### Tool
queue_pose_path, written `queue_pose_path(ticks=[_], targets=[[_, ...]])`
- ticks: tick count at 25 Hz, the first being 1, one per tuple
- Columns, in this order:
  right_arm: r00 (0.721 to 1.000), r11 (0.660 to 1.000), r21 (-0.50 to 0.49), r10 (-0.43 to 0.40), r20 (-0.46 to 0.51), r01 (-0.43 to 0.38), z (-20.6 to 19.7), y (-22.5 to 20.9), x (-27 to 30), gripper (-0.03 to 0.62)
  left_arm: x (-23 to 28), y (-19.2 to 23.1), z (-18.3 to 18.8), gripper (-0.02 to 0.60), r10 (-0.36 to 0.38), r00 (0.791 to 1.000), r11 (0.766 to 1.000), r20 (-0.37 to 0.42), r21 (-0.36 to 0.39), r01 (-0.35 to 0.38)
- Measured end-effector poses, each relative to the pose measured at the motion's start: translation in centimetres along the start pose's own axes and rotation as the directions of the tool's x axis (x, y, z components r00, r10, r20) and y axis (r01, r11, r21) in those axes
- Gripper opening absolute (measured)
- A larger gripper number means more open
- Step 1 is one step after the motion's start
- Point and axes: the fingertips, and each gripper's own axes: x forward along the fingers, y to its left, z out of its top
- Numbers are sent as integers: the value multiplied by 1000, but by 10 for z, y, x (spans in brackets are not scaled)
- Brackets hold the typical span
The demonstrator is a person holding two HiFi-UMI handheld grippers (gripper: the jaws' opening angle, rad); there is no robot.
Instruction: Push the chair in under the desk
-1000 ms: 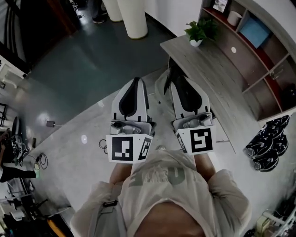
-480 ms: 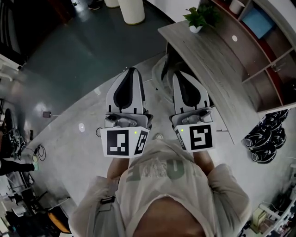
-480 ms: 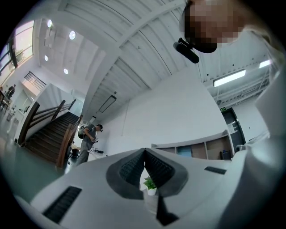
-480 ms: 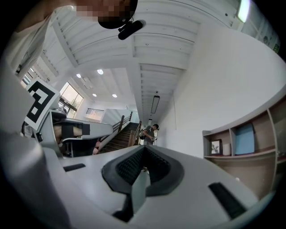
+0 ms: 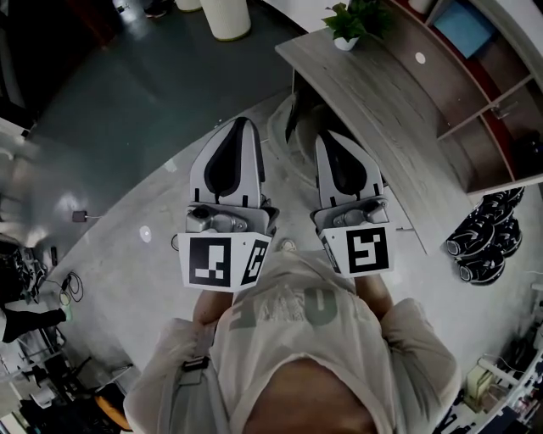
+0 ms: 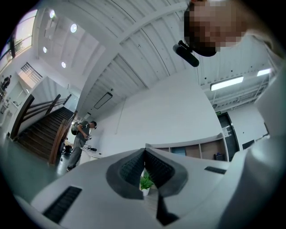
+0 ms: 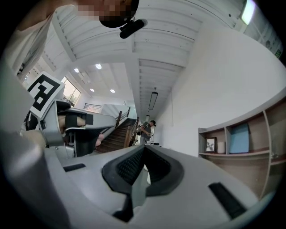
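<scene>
The chair (image 5: 287,144), with a pale seat and a dark back, stands at the near corner of the grey wooden desk (image 5: 382,110); my two grippers hide most of it. My left gripper (image 5: 240,127) is raised in front of me, shut, with nothing in it. My right gripper (image 5: 327,140) is level beside it, also shut and empty. Both hover above the chair, and I cannot tell whether they touch it. In the left gripper view the pads (image 6: 144,154) meet, pointing up at the wall. The right gripper (image 7: 144,152) shows the same.
A potted plant (image 5: 344,21) sits on the desk's far end. Wooden shelving (image 5: 475,93) runs behind the desk. Dark rounded objects (image 5: 479,246) lie on the floor at right. A white column base (image 5: 225,17) stands ahead, cables (image 5: 72,292) lie at left. A person (image 6: 80,143) stands by stairs.
The desk and chair have slid up and left in the head view as I moved closer. The right gripper's jaws look narrower than a second ago.
</scene>
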Motion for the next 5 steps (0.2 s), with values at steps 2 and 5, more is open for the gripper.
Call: queue_pose_path(ticks=[2, 5], targets=[[1000, 1000, -20, -5, -10, 5, -5, -3, -2, 18, 1, 2, -3, 15, -4, 1000, 1000, -8, -16, 4], [999, 1000, -14, -5, -38, 5, -15, -2, -5, 18, 0, 8, -9, 15, -4, 1000, 998, -26, -65, 2]])
